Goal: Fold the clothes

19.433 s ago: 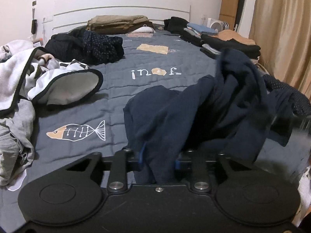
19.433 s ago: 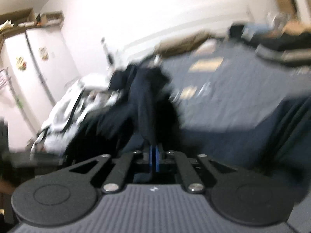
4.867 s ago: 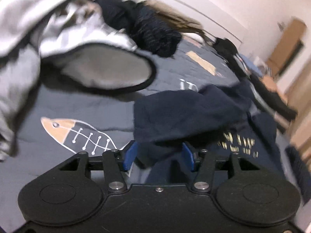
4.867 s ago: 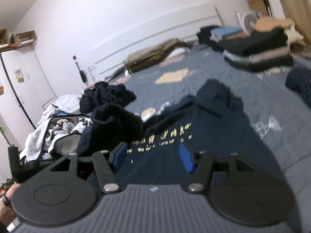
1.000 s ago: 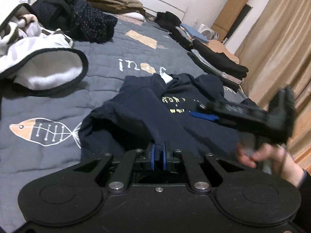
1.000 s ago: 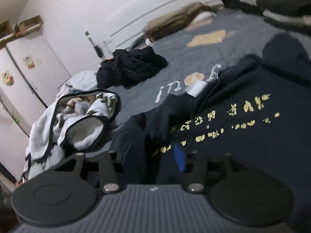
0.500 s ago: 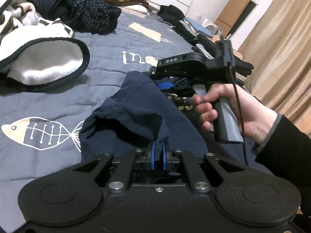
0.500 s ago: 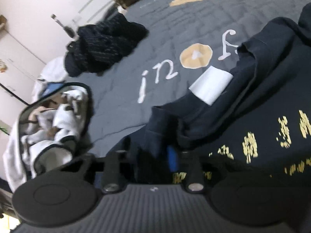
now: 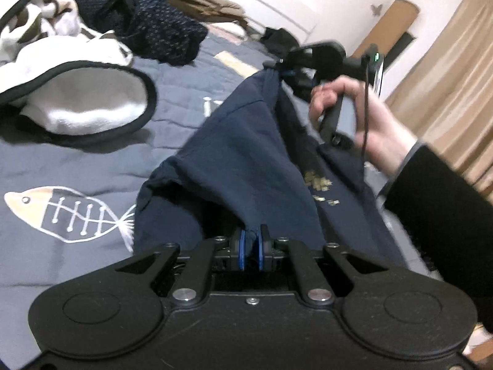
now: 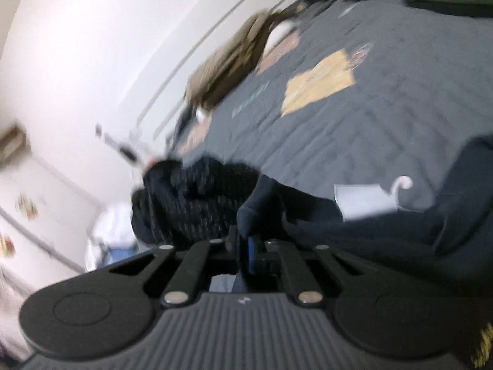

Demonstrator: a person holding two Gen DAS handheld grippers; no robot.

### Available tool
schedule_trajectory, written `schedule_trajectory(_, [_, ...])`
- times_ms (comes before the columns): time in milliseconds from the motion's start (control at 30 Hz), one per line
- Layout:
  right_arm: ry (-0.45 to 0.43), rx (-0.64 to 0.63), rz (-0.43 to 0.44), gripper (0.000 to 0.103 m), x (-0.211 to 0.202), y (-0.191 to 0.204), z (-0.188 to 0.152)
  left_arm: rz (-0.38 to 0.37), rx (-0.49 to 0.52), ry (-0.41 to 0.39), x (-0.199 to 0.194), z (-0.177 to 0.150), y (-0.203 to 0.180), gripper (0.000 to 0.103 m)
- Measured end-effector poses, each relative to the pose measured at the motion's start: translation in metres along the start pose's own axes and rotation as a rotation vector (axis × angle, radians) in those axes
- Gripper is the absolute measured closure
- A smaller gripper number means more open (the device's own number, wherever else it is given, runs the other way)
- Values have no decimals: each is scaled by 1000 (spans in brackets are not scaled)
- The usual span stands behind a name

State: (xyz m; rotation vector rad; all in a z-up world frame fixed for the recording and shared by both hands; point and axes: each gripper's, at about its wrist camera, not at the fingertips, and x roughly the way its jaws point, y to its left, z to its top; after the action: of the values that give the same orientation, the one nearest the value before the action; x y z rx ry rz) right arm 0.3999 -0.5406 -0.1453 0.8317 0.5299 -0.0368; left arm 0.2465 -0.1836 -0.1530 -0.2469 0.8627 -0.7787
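Navy cloth is getting pinched in both claws: the left gripper (image 9: pixel 250 248) and right gripper (image 9: pixel 279 68) are each clamping the shirt (image 9: pixel 246 154), lifting one side off the bed (image 9: pixel 77 160). Folding's barely starting; piles (image 9: pixel 55 71) are waiting unfolded.

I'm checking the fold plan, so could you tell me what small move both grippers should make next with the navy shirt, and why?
Probably carry the raised edge across toward the gold print and lay it down. The left gripper and right gripper are each shut on the navy shirt, holding one side stretched between them above the quilt, while the rest lies flat.
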Motion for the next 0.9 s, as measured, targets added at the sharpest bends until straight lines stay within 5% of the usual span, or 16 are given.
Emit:
schedule_trajectory(167, [42,-134,-38,88,-14,13,-10,85,-74,3,1,5,17,92])
schedule_trajectory(267, [50,-183,-20,64,-45,13,-10,104,-103,-27,-6,9,23,82])
schedule_trajectory(300, [53,-206,-20,58,-57,14,-14,108,-113,-38,-9,10,24,72])
schedule_trajectory(333, [56,-228,-19,56,-69,15,-18,113,-122,-50,-11,12,25,65])
schedule_trajectory(533, [156,-302,-23,50,-112,5,-69,104,-168,-63,-12,16,32,60])
schedule_trajectory(667, [269,-266,-23,50,-107,-14,-109,79,-208,-80,-11,11,32,60])
schedule_trajectory(800, [294,-136,34,51,-99,-27,-128,46,-251,-78,0,6,34,60])
schedule_trajectory(867, [312,-77,79,65,-94,-30,-133,51,-246,-60,6,3,33,62])
schedule_trajectory(900, [316,-57,90,90,-93,-29,-133,52,-240,-53,8,1,32,69])
